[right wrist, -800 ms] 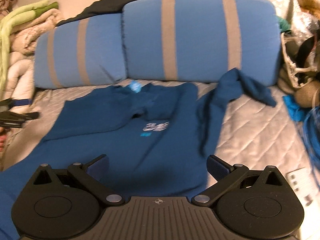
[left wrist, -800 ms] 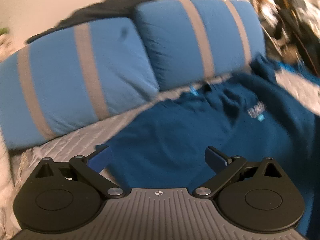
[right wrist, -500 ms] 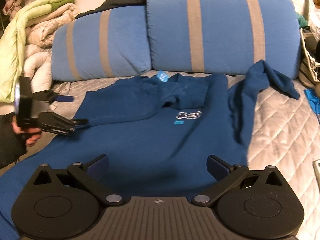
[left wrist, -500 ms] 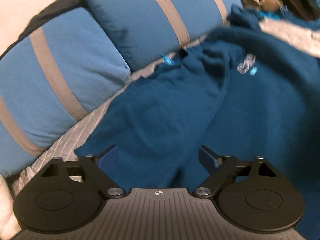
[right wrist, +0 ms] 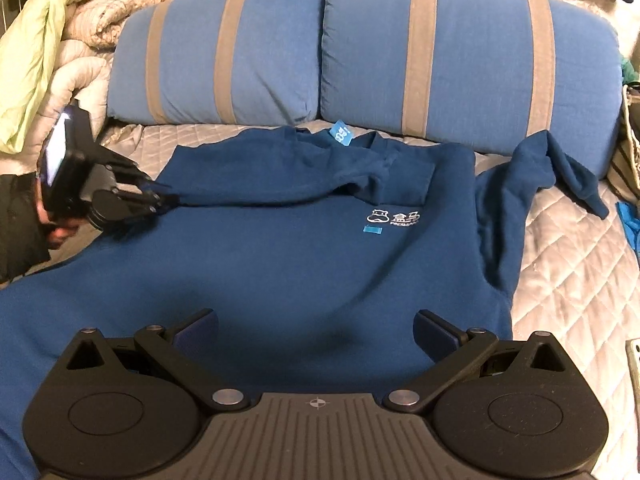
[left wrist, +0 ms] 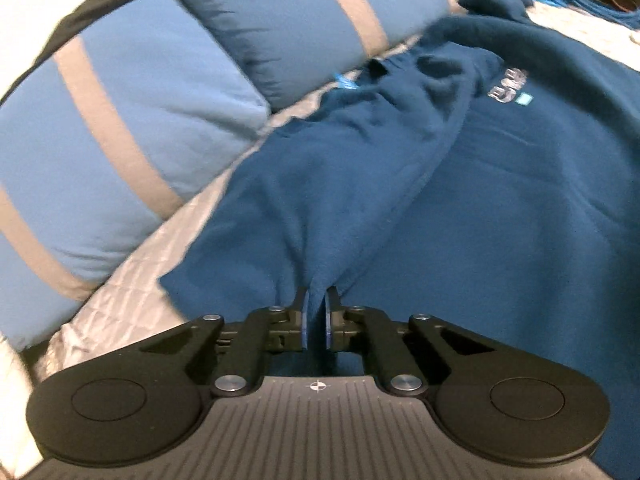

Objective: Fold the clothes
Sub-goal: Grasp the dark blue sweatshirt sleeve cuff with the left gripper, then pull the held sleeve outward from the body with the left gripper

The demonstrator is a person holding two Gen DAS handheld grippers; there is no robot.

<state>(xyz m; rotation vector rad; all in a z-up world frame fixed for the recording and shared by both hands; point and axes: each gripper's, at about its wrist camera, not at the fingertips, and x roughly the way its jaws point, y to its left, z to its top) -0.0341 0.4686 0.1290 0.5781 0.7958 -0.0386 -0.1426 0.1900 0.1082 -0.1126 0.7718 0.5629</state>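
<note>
A dark blue sweatshirt (right wrist: 300, 248) with a small white chest logo (right wrist: 394, 217) lies front up on the grey quilted bed (right wrist: 568, 280). Its left sleeve (left wrist: 320, 200) is folded across the chest. My left gripper (left wrist: 316, 300) is shut on that sleeve's cuff end; it also shows in the right wrist view (right wrist: 160, 200) at the shirt's left edge. The other sleeve (right wrist: 532, 176) lies crumpled to the right. My right gripper (right wrist: 316, 328) is open and empty, low over the shirt's lower body.
Two blue pillows with grey stripes (right wrist: 440, 60) lean at the head of the bed. Folded blankets (right wrist: 48, 40) pile up at far left. Clutter and a bright blue item (right wrist: 630, 224) sit at the right edge.
My left gripper has moved in onto the sleeve and closed on its cuff end. The right gripper has drifted slightly and stays open.
</note>
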